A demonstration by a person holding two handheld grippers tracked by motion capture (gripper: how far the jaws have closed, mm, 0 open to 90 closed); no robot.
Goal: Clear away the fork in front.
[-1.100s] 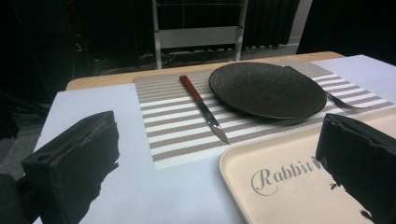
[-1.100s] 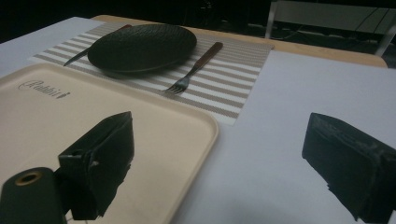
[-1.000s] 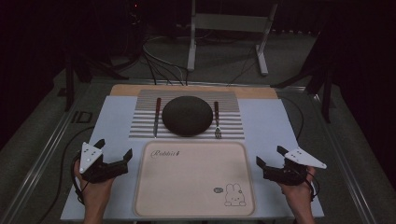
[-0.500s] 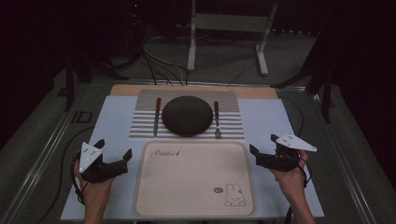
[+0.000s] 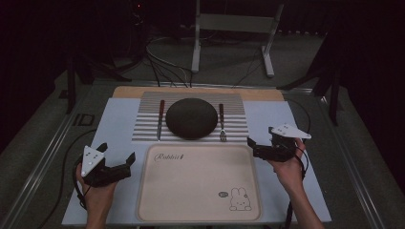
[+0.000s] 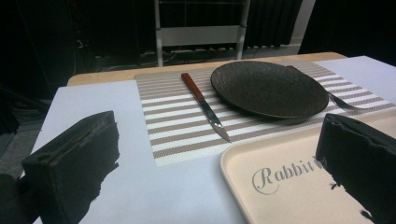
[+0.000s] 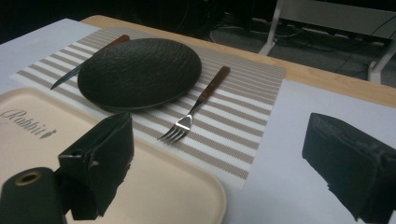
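A dark round plate (image 5: 191, 118) sits on a striped placemat (image 5: 239, 102), with a red-handled knife (image 5: 161, 118) to its left and a fork (image 5: 222, 123) to its right. In front lies a cream tray (image 5: 198, 183) printed with "Rabbit". My left gripper (image 5: 118, 151) is open and empty, held low over the white sheet just left of the tray. My right gripper (image 5: 260, 138) is also open and empty, at the tray's far right corner, a short way from the fork's tines. The left gripper view shows the knife (image 6: 205, 105) and plate (image 6: 268, 88) ahead. The right gripper view shows the fork (image 7: 194, 109) ahead.
A white sheet (image 5: 119, 119) covers the table, with a wooden edge (image 5: 200, 90) behind the placemat. A metal stand (image 5: 231, 28) and cables (image 5: 165, 67) are on the floor beyond. Metal rails (image 5: 45, 157) run along the table's sides.
My right gripper has moved forward and left, from beside the tray's right edge up to its far right corner near the fork. The left gripper has barely moved.
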